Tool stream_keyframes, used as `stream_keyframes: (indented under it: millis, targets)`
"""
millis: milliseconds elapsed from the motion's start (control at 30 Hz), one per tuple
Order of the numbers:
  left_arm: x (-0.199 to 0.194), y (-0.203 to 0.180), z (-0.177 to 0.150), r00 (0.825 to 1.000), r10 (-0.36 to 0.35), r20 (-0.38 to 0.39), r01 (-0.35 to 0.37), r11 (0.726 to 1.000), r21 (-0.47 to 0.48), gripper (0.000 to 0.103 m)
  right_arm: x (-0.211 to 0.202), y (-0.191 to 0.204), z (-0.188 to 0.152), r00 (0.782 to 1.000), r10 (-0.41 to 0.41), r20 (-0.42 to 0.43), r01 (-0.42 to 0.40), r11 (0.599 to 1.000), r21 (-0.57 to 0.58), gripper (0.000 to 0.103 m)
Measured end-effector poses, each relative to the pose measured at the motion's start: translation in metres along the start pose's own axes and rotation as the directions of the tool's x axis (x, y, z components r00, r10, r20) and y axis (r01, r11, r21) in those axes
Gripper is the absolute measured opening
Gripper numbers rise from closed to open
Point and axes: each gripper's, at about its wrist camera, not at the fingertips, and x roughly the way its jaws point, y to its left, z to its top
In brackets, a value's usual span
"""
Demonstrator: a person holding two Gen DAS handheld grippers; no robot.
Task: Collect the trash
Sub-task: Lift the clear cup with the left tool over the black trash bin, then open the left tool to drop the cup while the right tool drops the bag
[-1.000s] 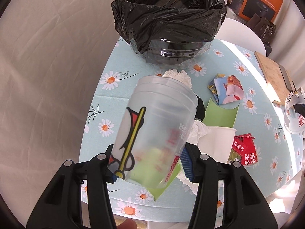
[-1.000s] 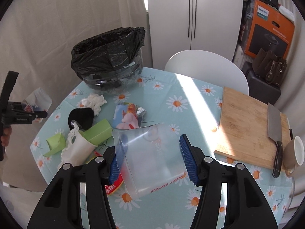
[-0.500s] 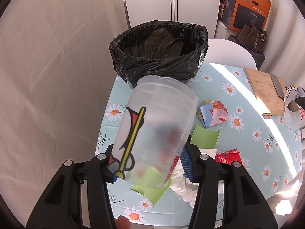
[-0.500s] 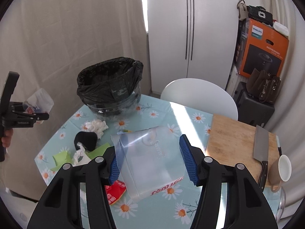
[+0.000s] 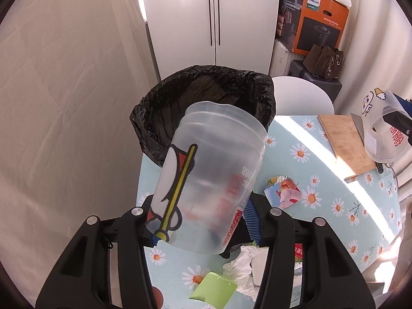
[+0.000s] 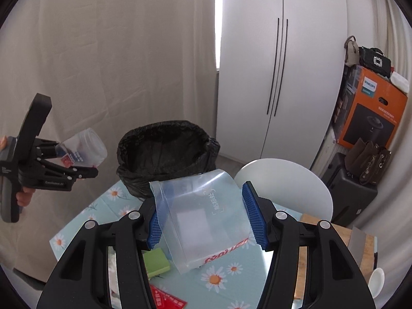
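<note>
A frosted plastic cup (image 5: 211,177) with a cartoon print is gripped between the blue pads of the left gripper (image 5: 199,228), whose jaws are set about halfway and pressed on the cup's lower walls. The cup is tilted, its mouth turned toward the black-lined trash bin (image 5: 203,97) just beyond it. A second clear plastic cup (image 6: 203,216), squashed flat, is clamped between the pads of the right gripper (image 6: 206,221), likewise about half closed, with red lettering near its base.

From the left wrist view, the litter on the daisy-patterned tablecloth (image 5: 322,206) is seen: one crumpled white tissue (image 5: 242,265), one green paper piece (image 5: 213,291), one colourful picture wrapper (image 5: 283,193), plus a wooden cutting board (image 5: 345,141). The right-hand cup is seen there at the far right edge (image 5: 383,134).

From the right wrist view, the left gripper (image 6: 64,164) is shown from outside, held in a person's hand (image 6: 23,195) above the table's left edge, level with the bin's rim (image 6: 167,134). Only here are a red packet (image 6: 164,298) and a white mug (image 6: 376,280) visible.

Two cups, two grippers and one bin are counted.
</note>
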Motion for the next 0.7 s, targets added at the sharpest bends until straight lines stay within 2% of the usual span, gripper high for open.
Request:
stream_keyframes:
  millis: [200,533,633,700]
  targets:
    - [0.024,0.009,0.035,0.998,-0.056,0.008,0.056,0.997,0.052,0.052,0.037,0.022,0.04,1.0,0.028,0.015,-0.027,0.999,-0.039,0.052]
    - [0.079,0.026,0.068,0.995,-0.103,-0.007,0.103,0.991,0.079,0.053,0.123,0.045,0.081,0.997,0.062,-0.046,-0.065,0.996,-0.064,0.052]
    - [0.09,0.032,0.072,0.992,-0.125,0.004,0.125,0.988,0.09,0.06,0.145,0.044,0.086,0.996,0.063,-0.069,-0.067,0.996,-0.06,0.052]
    - [0.095,0.036,0.074,0.99,-0.138,0.02,0.136,0.987,0.081,0.075,0.16,0.045,0.087,0.991,0.09,-0.098,-0.096,0.994,-0.058,0.052]
